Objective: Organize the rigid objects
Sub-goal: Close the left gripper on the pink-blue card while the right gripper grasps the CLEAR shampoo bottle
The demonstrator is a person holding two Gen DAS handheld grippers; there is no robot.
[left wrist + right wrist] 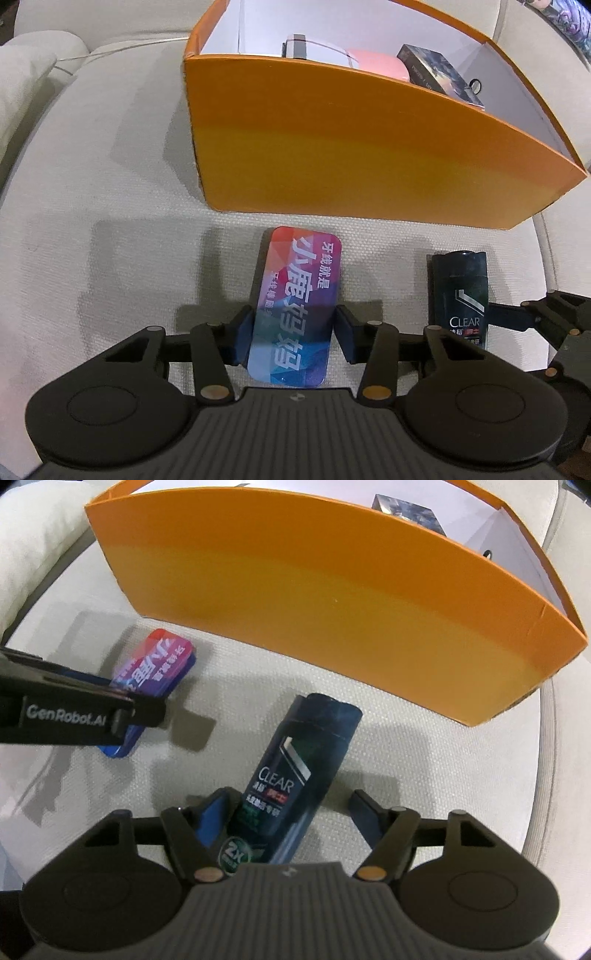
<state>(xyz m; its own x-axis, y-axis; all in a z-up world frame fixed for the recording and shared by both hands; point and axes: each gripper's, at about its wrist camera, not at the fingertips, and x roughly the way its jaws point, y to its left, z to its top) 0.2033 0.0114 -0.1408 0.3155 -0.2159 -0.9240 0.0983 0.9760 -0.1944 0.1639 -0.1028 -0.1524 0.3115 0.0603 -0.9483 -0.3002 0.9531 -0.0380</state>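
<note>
A colourful flat floss-pick box (pixel 299 306) lies on the cream cushion in front of the orange box (pixel 369 147). My left gripper (pixel 293 332) has its blue pads against both sides of it, shut on it. In the right wrist view the same floss box (pixel 147 675) sits at left under the left gripper's arm. A dark CLEAR shampoo bottle (pixel 291 779) lies between my right gripper's (pixel 291 816) open fingers; the left pad touches it, the right pad stands apart. The bottle also shows in the left wrist view (pixel 461 299).
The orange box (pixel 332 602) holds a pink item (pixel 373 64), a white device (pixel 310 48) and a dark printed carton (pixel 439 70). The cushion (pixel 110 184) is a cream sofa seat with a seam and edge at the right (pixel 550 738).
</note>
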